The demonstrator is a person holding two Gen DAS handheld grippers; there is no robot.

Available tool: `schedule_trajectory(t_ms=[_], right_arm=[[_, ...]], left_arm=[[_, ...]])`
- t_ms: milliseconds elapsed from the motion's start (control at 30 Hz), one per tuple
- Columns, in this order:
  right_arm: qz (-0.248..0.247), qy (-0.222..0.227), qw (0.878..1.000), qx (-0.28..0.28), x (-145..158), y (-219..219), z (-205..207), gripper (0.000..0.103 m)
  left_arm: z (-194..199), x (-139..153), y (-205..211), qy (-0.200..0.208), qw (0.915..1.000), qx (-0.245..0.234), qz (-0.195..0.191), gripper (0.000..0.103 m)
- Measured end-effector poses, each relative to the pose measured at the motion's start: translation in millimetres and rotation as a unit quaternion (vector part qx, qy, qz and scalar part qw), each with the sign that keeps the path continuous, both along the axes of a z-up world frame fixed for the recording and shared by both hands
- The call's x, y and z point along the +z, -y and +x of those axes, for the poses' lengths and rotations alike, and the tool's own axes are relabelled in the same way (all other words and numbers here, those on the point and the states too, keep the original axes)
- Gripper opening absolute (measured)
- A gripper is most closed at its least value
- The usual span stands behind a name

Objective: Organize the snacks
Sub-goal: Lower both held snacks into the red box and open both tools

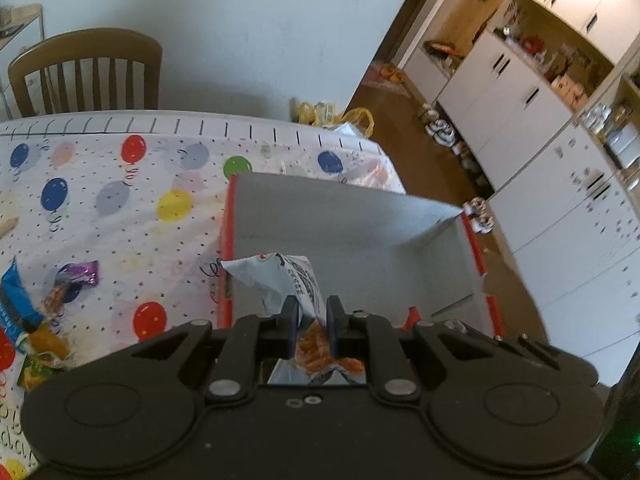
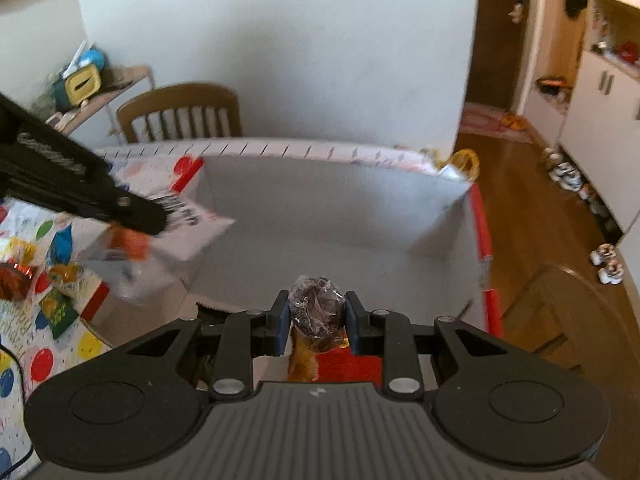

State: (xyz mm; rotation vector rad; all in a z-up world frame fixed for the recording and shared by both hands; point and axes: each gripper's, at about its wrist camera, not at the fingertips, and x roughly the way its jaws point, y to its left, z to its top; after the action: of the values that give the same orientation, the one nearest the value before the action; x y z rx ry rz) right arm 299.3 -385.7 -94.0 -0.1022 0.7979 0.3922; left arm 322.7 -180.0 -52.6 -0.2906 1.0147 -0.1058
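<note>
Left gripper (image 1: 312,322): my fingers pinched tight on a white snack packet (image 1: 286,280), held over the near-left corner of the grey-lined red box (image 1: 360,224)
Right gripper (image 2: 317,322): my fingers closed on a dark cellophane-wrapped sweet (image 2: 317,312) above the box floor
Loose snacks (image 1: 48,312) lie on the balloon tablecloth (image 1: 120,200)

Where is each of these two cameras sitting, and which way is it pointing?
Left wrist view: sits on the left gripper, looking forward and down along its fingers into the cardboard box on the table; its own black body and fingers show, shut on a white snack bag.
Right wrist view: sits on the right gripper, facing the same box from nearer its right side; its fingers are shut on a wrapped dark snack.
Shared: the box, balloon tablecloth, chair, and the left gripper with its bag.
</note>
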Motion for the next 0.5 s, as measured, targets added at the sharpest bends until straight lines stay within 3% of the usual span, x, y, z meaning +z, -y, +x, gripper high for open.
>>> schedule_trajectory(t_ms=[300, 500], right_arm=[[-0.006, -0.035, 0.999, 0.032, -27.6, -11.0, 14.2, 0.027], [-0.002, -0.033, 0.998, 0.051, -26.6, -9.7, 14.9, 0.027]], left_arm=[[17.9, -34.5, 30.1, -0.014, 0.9988, -0.021, 0.042, 0.012], [20.3, -53.8, 34.7, -0.039, 0.9975, -0.024, 0.054, 0.013]])
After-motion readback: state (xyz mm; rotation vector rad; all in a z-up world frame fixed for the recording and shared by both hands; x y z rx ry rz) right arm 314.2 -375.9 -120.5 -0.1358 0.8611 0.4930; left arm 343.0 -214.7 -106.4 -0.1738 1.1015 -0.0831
